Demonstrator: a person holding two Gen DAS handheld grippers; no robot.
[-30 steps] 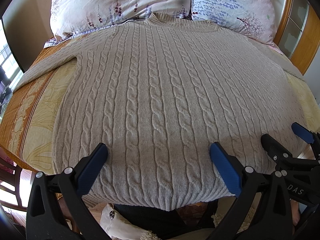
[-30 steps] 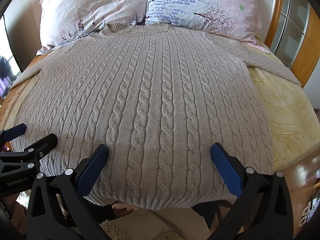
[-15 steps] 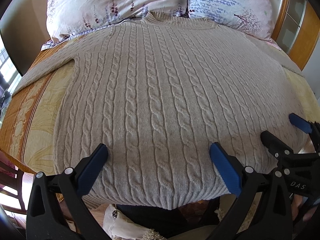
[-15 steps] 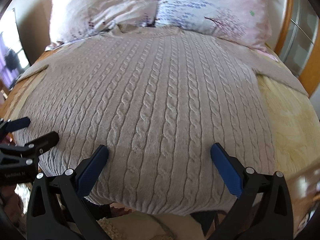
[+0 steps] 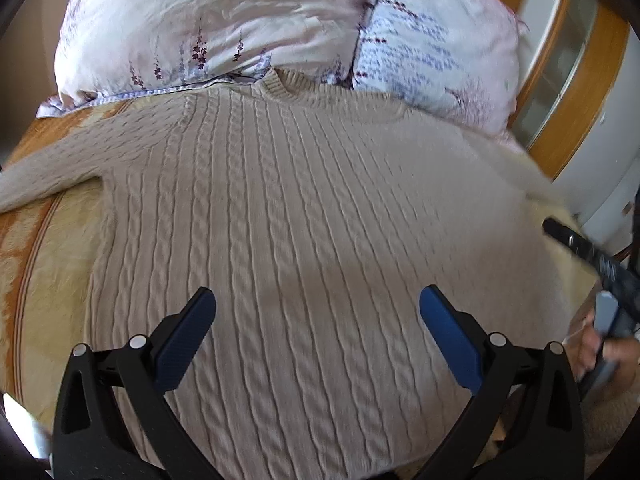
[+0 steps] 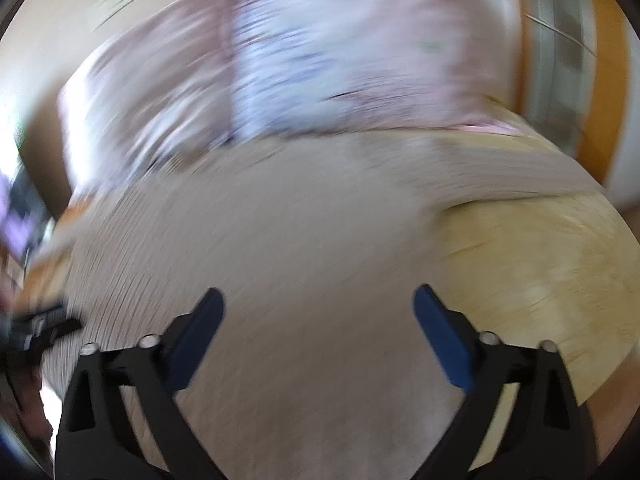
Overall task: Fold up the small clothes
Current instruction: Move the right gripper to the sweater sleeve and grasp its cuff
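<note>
A beige cable-knit sweater [image 5: 312, 216] lies flat, front up, on the bed, collar toward the pillows, one sleeve stretched out to the left. My left gripper [image 5: 316, 320] is open and empty above its lower half. My right gripper [image 6: 318, 320] is open and empty above the sweater [image 6: 280, 264] near its right side; that view is heavily blurred. The right gripper's body also shows at the right edge of the left wrist view [image 5: 600, 272], with the hand holding it.
Two floral pillows [image 5: 224, 28] lie at the head of the bed behind the collar. A yellow patterned bedspread [image 6: 532, 280] shows right of the sweater and also at its left [image 5: 52, 280]. A wooden-framed panel [image 5: 576, 80] stands at the right.
Both grippers have moved forward over the sweater toward the collar, both still open. The right gripper is swinging fast toward the sweater's right side, blurring its view.
</note>
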